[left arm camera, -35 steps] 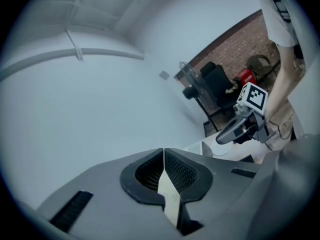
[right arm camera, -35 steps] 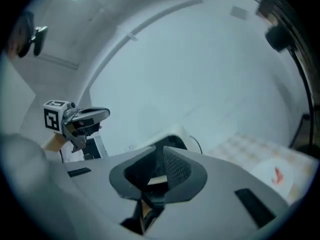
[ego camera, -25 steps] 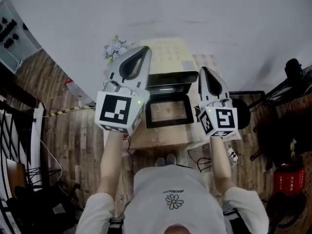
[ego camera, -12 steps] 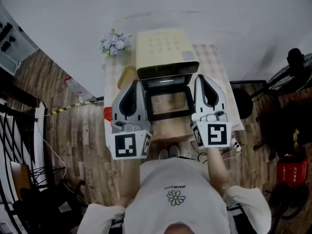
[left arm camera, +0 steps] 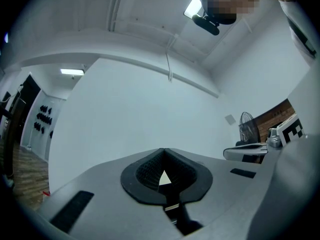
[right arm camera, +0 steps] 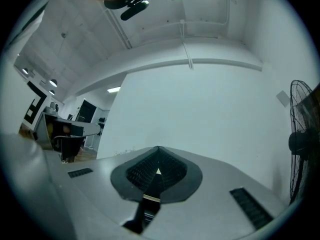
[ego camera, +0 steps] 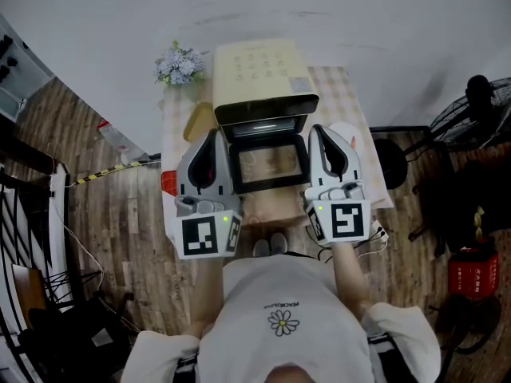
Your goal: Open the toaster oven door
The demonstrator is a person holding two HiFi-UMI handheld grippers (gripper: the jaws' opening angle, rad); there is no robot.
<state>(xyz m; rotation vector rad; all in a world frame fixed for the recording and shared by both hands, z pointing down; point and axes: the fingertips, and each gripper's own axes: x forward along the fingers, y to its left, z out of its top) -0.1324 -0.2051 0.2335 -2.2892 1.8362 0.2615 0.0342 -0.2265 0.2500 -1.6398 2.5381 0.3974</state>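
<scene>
A cream toaster oven (ego camera: 263, 78) stands on the small table (ego camera: 351, 94). Its glass door (ego camera: 270, 166) hangs open, folded down flat toward me, with the lit opening (ego camera: 262, 126) behind it. My left gripper (ego camera: 214, 132) is held beside the door's left edge and my right gripper (ego camera: 318, 129) beside its right edge; neither touches the door. Both are shut on nothing. In the left gripper view the left gripper (left arm camera: 162, 153) has its pads together and points up at a bare wall. The right gripper (right arm camera: 158, 150) shows the same, with no oven in sight.
A bunch of pale flowers (ego camera: 179, 64) stands behind the oven on the left. A yellow object (ego camera: 196, 122) and a red one (ego camera: 168, 183) lie at the table's left side. A floor fan (ego camera: 479, 102) stands at the right on the wooden floor.
Both grippers have come down and back toward me, the left one much further. They now flank the open door instead of hanging above it. The door stays folded down.
</scene>
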